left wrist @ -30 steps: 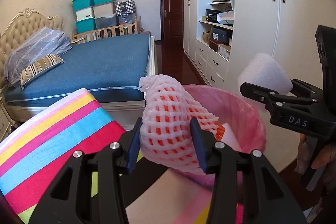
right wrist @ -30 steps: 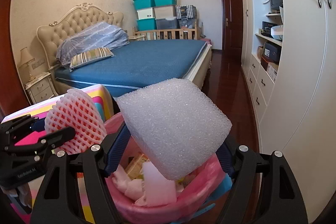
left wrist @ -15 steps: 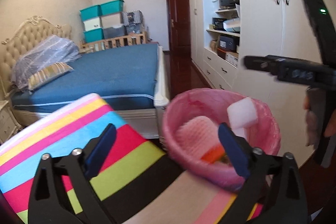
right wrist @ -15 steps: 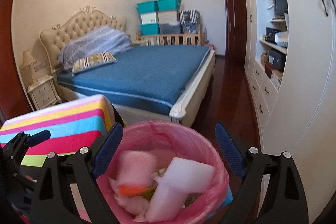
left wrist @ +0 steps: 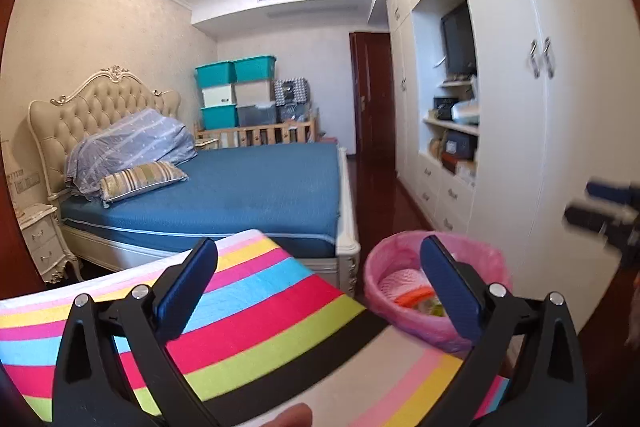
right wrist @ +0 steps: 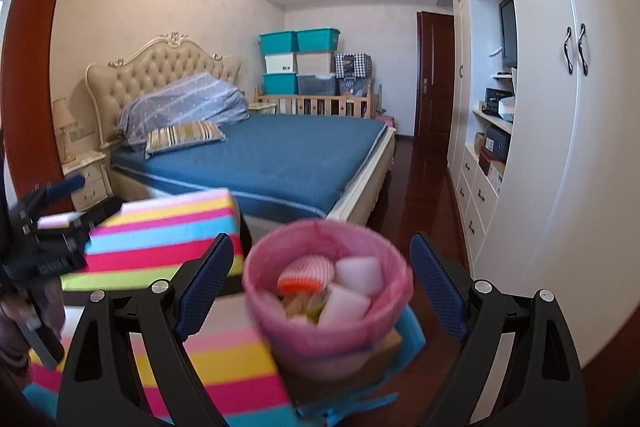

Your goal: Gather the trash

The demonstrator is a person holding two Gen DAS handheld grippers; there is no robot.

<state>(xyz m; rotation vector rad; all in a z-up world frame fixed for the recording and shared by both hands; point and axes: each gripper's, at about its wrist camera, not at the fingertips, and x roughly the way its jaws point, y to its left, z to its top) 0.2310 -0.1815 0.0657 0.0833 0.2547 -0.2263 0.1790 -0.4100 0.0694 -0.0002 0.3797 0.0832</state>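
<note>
**Trash: both pieces in the bin, both tools empty**

Trash, item one: foam fruit net (right wrist: 307, 271), pink-white mesh with an orange edge, lying in the pink-lined bin (right wrist: 394, 285). Item two: white foam blocks (right wrist: 359, 269), just beside the net, resting on other scraps I cannot identify. Nothing hangs over the rim, which I read as a clean drop from above.

Bin: stands on the floor at the corner of the striped counter (left wrist: 256, 311), near the foot of the bed (left wrist: 248, 195), close enough for me to sweep things in from the counter edge.

Left gripper (left wrist: 316, 293): jaws spread wide, nothing between them, poised over the counter's near edge with the bin off to its right.

Right gripper (right wrist: 322, 285): jaws likewise spread and empty; the bin shows between them only because it sits lower and beyond, not gripped.

Counter: the striped surface I can see carries no loose trash. Judgement: this pair is done; I would look elsewhere for more.
</note>
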